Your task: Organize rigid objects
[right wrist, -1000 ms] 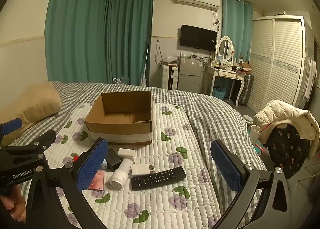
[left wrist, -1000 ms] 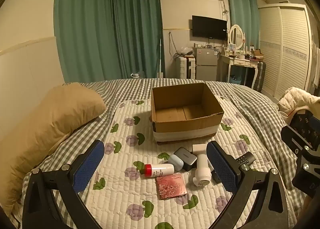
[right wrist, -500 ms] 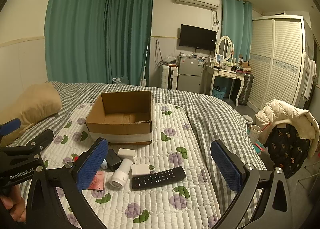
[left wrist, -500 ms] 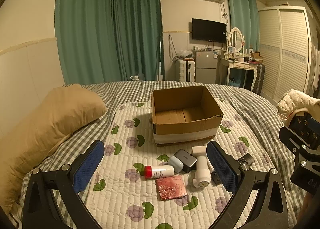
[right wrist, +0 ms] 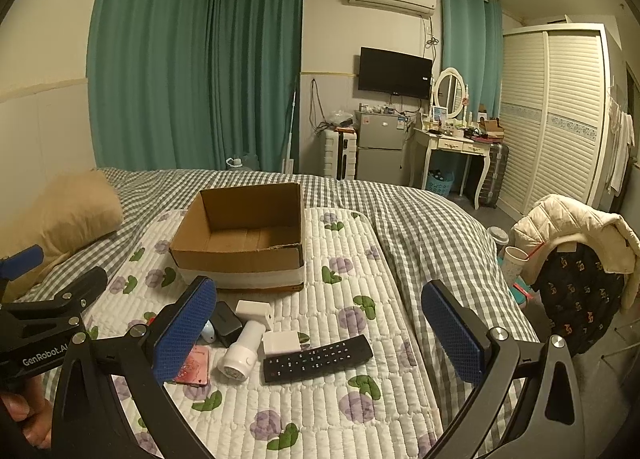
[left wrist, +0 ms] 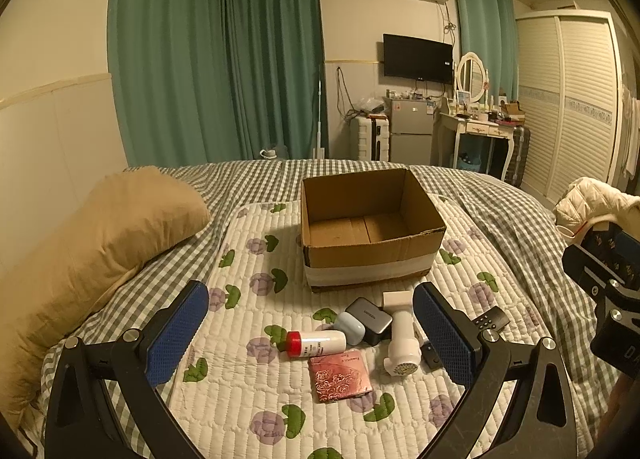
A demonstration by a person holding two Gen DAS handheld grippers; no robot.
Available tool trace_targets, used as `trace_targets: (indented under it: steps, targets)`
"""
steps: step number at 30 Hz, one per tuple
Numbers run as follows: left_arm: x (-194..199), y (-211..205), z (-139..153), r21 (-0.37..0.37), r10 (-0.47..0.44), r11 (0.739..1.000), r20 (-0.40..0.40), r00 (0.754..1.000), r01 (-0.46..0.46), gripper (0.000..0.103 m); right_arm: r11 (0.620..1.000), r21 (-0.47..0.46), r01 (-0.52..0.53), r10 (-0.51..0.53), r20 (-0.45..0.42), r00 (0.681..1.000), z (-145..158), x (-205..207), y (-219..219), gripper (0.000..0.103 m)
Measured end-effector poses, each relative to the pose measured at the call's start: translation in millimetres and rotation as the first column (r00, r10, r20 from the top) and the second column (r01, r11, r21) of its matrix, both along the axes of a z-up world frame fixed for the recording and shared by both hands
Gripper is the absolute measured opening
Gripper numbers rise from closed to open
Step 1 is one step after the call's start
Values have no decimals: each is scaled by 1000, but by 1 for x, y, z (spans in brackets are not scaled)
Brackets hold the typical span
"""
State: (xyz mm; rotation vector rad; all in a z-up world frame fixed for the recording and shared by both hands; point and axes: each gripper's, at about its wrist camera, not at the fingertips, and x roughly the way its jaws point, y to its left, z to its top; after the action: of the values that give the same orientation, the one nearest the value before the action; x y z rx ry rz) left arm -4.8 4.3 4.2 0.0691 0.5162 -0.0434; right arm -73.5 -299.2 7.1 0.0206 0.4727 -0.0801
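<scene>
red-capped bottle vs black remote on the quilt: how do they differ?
The red-capped bottle is a white cylinder lying on its side; the black remote is a flat slab, button face up. The remote looks clearly longer. The bottle lies beside the pink card, on the left gripper side; the remote lies between the right gripper fingers. Both rest loose on the quilt, outside the cardboard box.

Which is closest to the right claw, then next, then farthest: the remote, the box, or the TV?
In the right wrist view, from the right claw:
1. Remote, lying on the quilt between its fingers.
2. Box, farther up the bed, left of centre.
3. TV, on the far wall.
</scene>
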Motion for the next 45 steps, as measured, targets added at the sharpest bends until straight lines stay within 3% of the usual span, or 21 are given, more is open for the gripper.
trace_targets:
  steps: [45]
  targets:
    - [6, 4, -12, -20, 3, 1000, -29, 1000, -3, 103, 999, -22, -37, 37, 18, 999, -8, 3, 1, 103]
